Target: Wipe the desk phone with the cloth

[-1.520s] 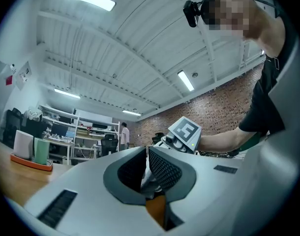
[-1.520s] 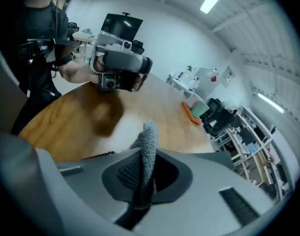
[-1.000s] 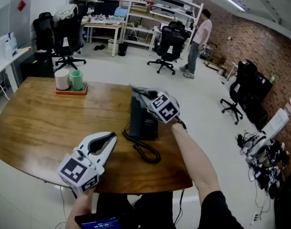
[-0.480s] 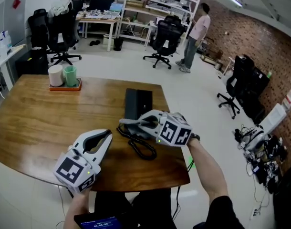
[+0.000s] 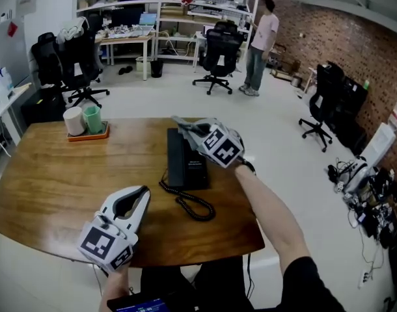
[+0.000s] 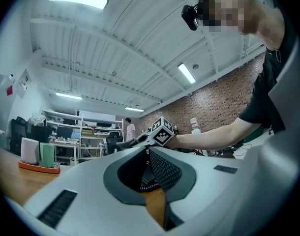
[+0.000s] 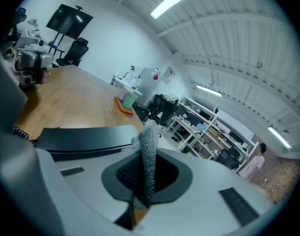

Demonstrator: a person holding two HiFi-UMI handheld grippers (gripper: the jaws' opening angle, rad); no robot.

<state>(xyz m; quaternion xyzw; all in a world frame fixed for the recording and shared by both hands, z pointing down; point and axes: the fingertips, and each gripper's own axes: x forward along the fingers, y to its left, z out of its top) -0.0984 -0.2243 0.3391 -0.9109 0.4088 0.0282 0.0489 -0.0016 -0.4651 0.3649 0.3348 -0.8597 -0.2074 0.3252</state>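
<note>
The black desk phone (image 5: 185, 158) lies flat in the middle of the wooden table (image 5: 49, 181), and its coiled cord (image 5: 193, 204) trails toward the front edge. My right gripper (image 5: 185, 128) is over the phone's far end, shut on a grey cloth (image 5: 181, 122) that sticks out past the fingertips. In the right gripper view the cloth (image 7: 149, 154) stands up between the jaws of the right gripper (image 7: 148, 173), with the phone (image 7: 81, 136) just beyond. My left gripper (image 5: 144, 192) hovers near the table's front edge, left of the cord. It is shut and holds nothing (image 6: 147, 151).
An orange tray (image 5: 88, 135) with a white cup (image 5: 73, 120) and a green cup (image 5: 92, 117) stands at the table's far left. Behind the table are office chairs (image 5: 217, 51), shelving, and a standing person (image 5: 257, 44). The table's right edge runs close to the phone.
My right gripper has carried the cloth from the phone's near end, by the cord, back to its far end. The left gripper has stayed where it was.
</note>
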